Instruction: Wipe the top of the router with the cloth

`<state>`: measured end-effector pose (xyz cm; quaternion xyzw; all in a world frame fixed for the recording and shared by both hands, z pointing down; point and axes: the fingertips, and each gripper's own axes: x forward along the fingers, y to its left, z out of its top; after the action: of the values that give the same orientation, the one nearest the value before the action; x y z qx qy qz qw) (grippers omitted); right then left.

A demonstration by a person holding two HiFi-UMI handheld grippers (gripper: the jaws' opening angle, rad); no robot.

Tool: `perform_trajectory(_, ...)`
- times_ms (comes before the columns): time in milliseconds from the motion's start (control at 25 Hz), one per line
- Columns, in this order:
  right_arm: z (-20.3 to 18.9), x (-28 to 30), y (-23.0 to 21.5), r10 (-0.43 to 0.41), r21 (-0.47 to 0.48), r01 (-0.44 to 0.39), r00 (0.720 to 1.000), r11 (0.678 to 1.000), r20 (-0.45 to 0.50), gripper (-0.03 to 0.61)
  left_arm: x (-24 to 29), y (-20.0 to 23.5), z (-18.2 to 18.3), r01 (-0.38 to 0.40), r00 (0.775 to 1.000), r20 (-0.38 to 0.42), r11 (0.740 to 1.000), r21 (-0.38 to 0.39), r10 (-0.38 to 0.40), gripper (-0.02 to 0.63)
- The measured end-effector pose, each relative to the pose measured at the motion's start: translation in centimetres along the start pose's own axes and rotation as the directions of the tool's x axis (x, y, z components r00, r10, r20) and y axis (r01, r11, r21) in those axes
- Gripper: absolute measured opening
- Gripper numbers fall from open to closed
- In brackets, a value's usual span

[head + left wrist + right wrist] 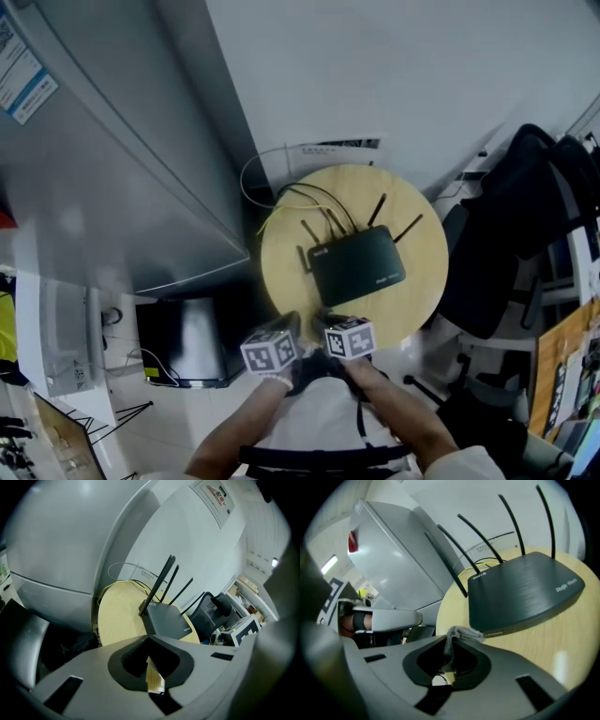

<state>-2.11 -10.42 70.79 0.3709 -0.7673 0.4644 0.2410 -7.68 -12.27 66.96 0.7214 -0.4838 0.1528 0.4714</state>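
On the round wooden surface in front of you, the black router is sitting near the middle. Its antennas are standing up along the far side, and its cables are trailing off the back edge toward the wall. You are holding both grippers side by side at the near rim of the surface, short of the router. Your right gripper is pinching a small grey cloth between its jaws. A bunched fold of the cloth is poking out above the jaw tips, just in front of the router's near edge and below its top; whether it is touching the casing cannot be told. Your left gripper is holding its jaws together with nothing between them, and it is pointing at the router's left corner from a little way off. A tall grey cabinet is standing to the left of the surface, and a black chair is sitting just beside it on the right.
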Motion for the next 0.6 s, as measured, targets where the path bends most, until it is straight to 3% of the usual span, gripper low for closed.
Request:
perform_trajectory(80, 1.1, 0.5, 0.7, -0.019, 0.036, 0.018, 1.000, 0.999, 0.022, 0.040, -0.4, 0.4, 0.4, -0.006, 1.000, 0.011, 1.000, -0.005, 0.006, -0.002)
perform_trajectory(240, 3.0, 2.0, 3.1, -0.009, 0.016, 0.009, 1.000, 1.000, 0.020, 0.040, -1.4, 1.3, 0.8, -0.026, 0.999, 0.024, 0.999, -0.020, 0.026, -0.002)
perform_trajectory(440, 4.1, 2.7, 0.6, -0.170, 0.197, 0.161, 0.985, 0.967, 0.030, 0.040, -2.4, 2.8, 0.9, -0.041, 0.998, 0.039, 0.998, -0.054, 0.043, -0.002)
perform_trajectory(600, 5.9, 2.6, -0.6, -0.278, 0.211, 0.260, 0.959, 0.942, 0.057, 0.040, -3.2, 3.5, 1.1, -0.047, 0.997, 0.058, 0.995, -0.082, 0.052, -0.002)
